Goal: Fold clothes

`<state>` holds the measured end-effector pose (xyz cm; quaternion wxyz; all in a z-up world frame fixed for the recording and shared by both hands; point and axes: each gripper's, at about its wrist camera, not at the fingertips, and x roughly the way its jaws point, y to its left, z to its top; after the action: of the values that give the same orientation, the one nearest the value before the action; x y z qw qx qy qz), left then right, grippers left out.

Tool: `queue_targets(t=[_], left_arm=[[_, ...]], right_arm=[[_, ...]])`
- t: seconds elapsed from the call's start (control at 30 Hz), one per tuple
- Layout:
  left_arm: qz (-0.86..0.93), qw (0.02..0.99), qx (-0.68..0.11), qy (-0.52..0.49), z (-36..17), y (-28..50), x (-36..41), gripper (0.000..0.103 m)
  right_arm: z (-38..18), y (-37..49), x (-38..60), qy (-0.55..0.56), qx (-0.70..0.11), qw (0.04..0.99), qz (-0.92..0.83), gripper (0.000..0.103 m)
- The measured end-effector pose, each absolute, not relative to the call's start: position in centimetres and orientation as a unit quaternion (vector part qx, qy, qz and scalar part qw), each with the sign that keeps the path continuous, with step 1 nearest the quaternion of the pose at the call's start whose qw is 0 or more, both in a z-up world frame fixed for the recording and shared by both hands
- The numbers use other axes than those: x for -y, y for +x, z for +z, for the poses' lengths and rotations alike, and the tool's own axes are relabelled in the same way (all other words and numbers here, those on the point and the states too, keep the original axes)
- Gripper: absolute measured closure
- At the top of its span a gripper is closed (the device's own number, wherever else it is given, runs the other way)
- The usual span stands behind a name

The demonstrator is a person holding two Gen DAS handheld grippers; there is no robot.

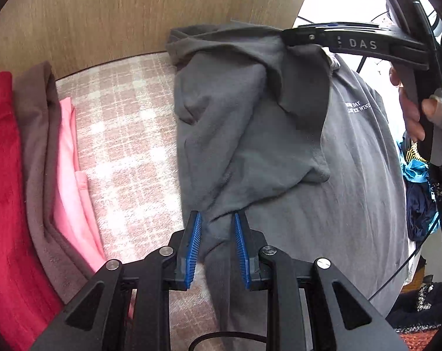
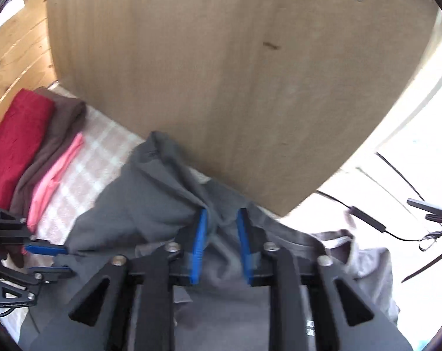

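A grey T-shirt (image 1: pixel 250 117) with small white lettering (image 1: pixel 357 106) lies on the pink checked surface (image 1: pixel 127 146), one flap raised. My left gripper (image 1: pixel 218 228) is at the near hem, its blue pads shut on a bunched fold of the shirt. From the right wrist view the left gripper (image 2: pixel 49 260) is low on the left, at the cloth's corner. My right gripper (image 2: pixel 222 225) stands at the far edge of the shirt (image 2: pixel 139 204). Cloth bunches against its left pad, with a gap to the other pad. In the left wrist view the right gripper (image 1: pixel 288 36) has the raised flap hanging from its tip.
Red (image 1: pixel 4 175), brown (image 1: pixel 39 146) and pink (image 1: pixel 68 161) folded clothes lie side by side on the left. A wooden board (image 1: pixel 103 14) rises right behind the shirt. Loose clothes (image 1: pixel 419 204) are heaped at the right. Black cables (image 2: pixel 367 216) run at the far right.
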<state>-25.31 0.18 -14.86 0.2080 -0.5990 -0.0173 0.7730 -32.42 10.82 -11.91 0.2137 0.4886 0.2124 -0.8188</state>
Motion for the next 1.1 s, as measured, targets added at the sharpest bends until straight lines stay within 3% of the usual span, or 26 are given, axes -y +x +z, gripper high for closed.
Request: queue_targets(t=[0.03, 0.2, 0.37, 0.43, 0.47, 0.67, 0.97, 1.0, 1.03, 1.07, 1.1], left_arm=[[0.776, 0.207, 0.016, -0.596, -14.6, -25.0, -0.1, 0.081], [0.784, 0.213, -0.038, -0.582, -13.7, -23.5, -1.0, 0.070], [0.795, 0.201, -0.083, -0.566, -14.3, -24.4, -2.9, 0.070], [0.796, 0.196, -0.099, -0.564, -14.8, -24.8, -3.4, 0.079], [0.796, 0.192, -0.104, -0.565, -15.0, -24.9, -3.6, 0.095], [0.822, 0.158, -0.092, -0.539, -13.9, -23.7, -1.5, 0.096], [0.826, 0.160, -0.074, -0.535, -14.4, -23.1, -0.5, 0.096], [0.827, 0.159, -0.077, -0.534, -14.5, -23.0, -0.5, 0.096], [0.828, 0.158, -0.079, -0.532, -14.6, -23.0, -0.6, 0.096], [0.829, 0.158, -0.078, -0.531, -14.7, -23.0, -0.7, 0.097], [0.830, 0.157, -0.074, -0.530, -14.7, -22.9, -0.6, 0.097]], right_arm=[[-11.5, -32.1, -11.2, 0.486, -0.208, 0.222, -0.819, 0.048], [-11.9, -30.7, -12.6, 0.504, -0.175, 0.259, -0.805, 0.048], [-13.0, -30.9, -12.8, 0.528, -0.134, 0.285, -0.789, 0.048], [-12.4, -31.0, -12.3, 0.522, -0.125, 0.303, -0.788, 0.048], [-11.9, -31.1, -11.8, 0.515, -0.130, 0.311, -0.788, 0.048], [-10.9, -32.2, -6.9, 0.482, -0.194, 0.356, -0.777, 0.048], [-15.4, -34.1, 0.8, 0.516, -0.261, 0.364, -0.730, 0.048], [-15.9, -34.3, 1.1, 0.523, -0.263, 0.362, -0.725, 0.054], [-16.4, -34.4, 1.3, 0.531, -0.265, 0.362, -0.719, 0.084], [-16.8, -34.3, 1.4, 0.536, -0.270, 0.362, -0.713, 0.100], [-16.9, -34.2, 1.4, 0.533, -0.275, 0.359, -0.715, 0.098]])
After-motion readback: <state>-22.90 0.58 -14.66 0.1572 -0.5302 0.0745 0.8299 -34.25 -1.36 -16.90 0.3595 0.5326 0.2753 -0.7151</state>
